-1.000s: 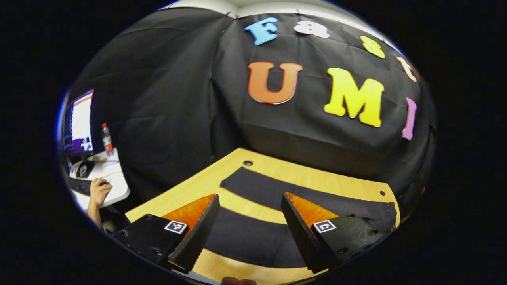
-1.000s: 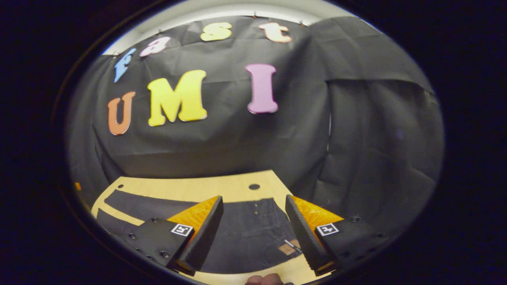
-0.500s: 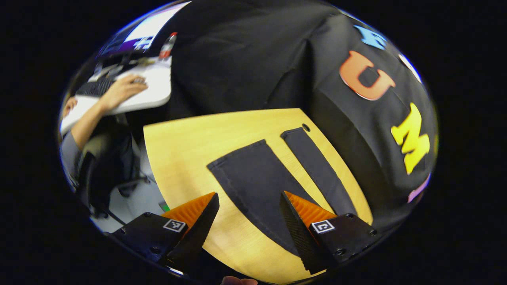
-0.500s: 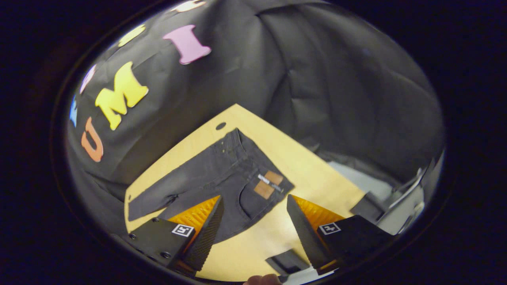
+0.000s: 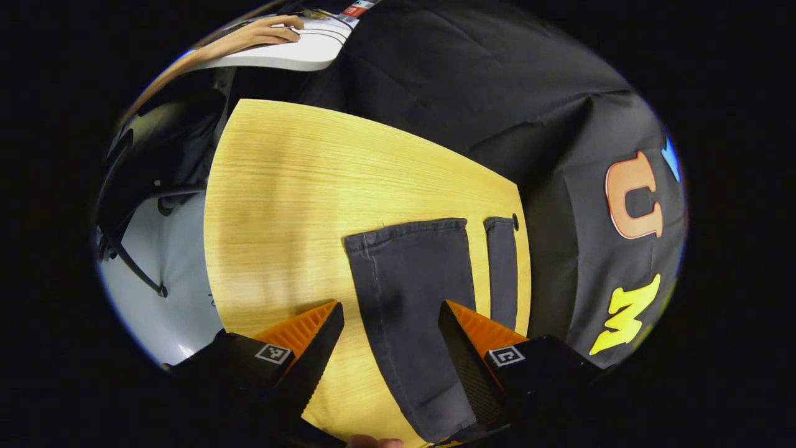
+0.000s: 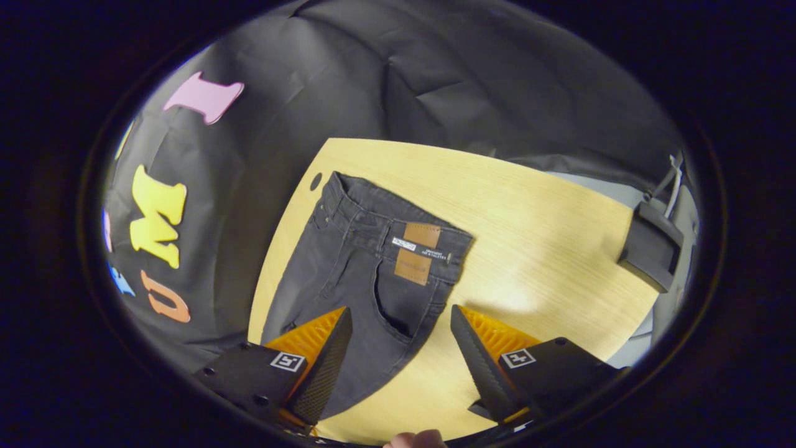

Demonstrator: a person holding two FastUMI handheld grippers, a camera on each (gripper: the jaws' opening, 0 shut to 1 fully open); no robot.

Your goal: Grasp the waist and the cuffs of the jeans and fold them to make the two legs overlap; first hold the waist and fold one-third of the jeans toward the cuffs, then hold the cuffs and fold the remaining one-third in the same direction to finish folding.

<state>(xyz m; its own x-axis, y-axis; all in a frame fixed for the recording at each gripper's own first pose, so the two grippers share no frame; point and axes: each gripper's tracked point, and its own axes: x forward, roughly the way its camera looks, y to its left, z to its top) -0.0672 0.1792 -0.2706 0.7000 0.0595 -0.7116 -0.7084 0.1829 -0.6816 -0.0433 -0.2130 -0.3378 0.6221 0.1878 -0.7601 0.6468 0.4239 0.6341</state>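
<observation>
Dark grey denim jeans flat on light wooden table; cuffs at 12 o'clock of left gripper, waist at 11 o'clock of right gripper. Fingers of both wide apart, holding nothing. Black box at table's 3 o'clock edge.

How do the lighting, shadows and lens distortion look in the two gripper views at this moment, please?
Left gripper view: the light wooden tabletop has a soft shadow band beside the dark grey jeans' cuffs, and its straight edges bow from fisheye distortion. Right gripper view: a bright patch lies on the tabletop next to the jeans' waist, with a shadow just ahead of the right gripper; focus is sharp.
</observation>
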